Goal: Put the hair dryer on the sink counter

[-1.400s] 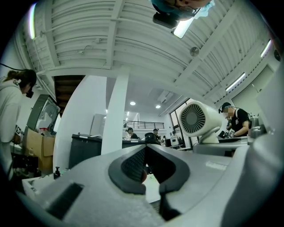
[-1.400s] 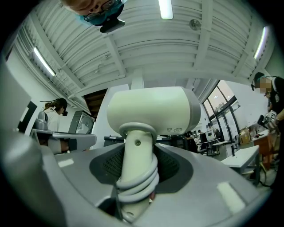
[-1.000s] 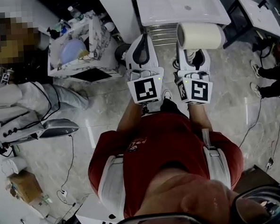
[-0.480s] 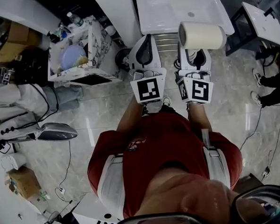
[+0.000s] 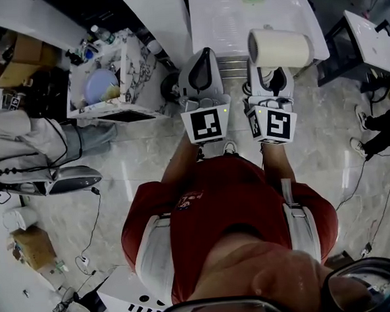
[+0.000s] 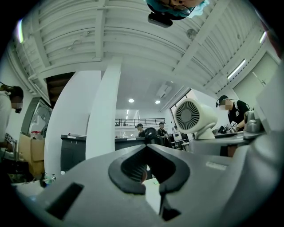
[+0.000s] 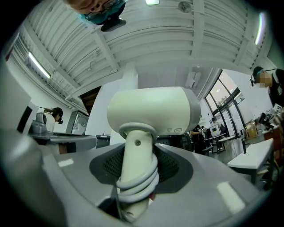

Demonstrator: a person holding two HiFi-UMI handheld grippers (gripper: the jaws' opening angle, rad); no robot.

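Walking it in is paying off: the sink counter [image 5: 207, 26] sits closer in the head view than it did a second ago. The hair dryer [image 5: 281, 48] now lines up over its front edge, toward the right corner, and it's still carried, not set down. I'd say you're about ready to place it.

Your right gripper [image 5: 269, 80] has its jaws partway apart, clamped on the handle [image 7: 135, 153], with the cord [image 7: 138, 179] wound round it. Your left gripper [image 5: 202, 58] has its jaws together and nothing in them.

The barrel lies crosswise, long axis running along that front edge. The grille end faces your left gripper, so the nozzle probably points right.
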